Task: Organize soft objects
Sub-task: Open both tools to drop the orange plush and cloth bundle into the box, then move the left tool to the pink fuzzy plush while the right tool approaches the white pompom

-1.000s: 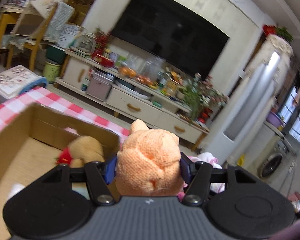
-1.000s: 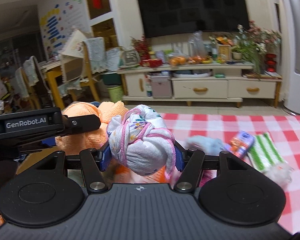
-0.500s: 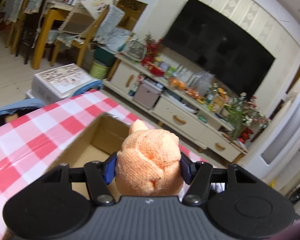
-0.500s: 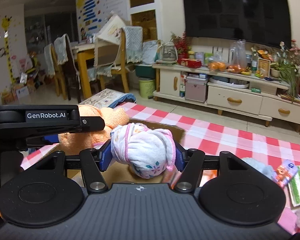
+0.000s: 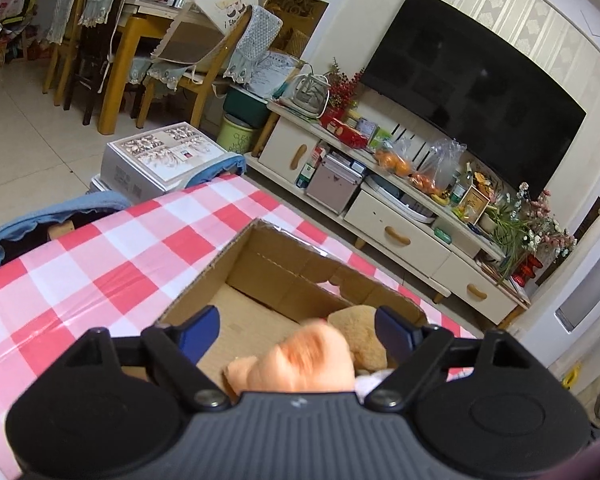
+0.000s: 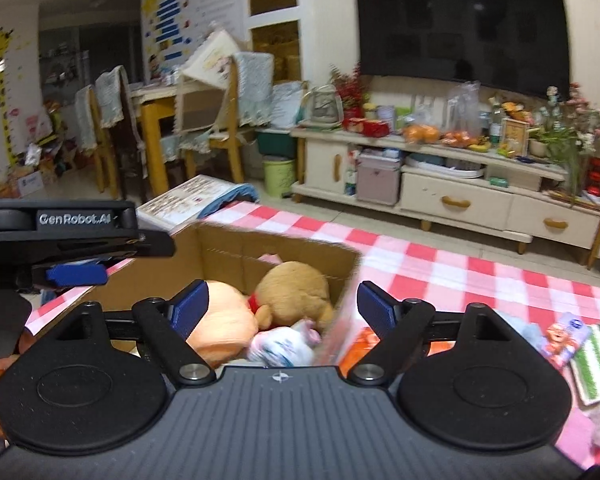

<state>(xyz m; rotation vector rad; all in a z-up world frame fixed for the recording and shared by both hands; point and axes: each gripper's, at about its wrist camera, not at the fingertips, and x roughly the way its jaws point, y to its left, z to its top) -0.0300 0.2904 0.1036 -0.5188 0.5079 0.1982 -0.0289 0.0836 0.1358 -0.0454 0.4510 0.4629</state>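
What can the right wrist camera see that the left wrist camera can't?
Only the right wrist view shows the white floral bundle in the box, the striped green cloth on the tablecloth, and the left gripper from the side. Only the left wrist view shows the blue cloth past the table edge. Both show the cardboard box, orange bundle, brown plush and TV.

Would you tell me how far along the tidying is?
Done: a brown plush, an orange bundle and a white bundle sit in the box. In hand: nothing; left gripper and right gripper are open. Left: the striped cloth and others on the table.
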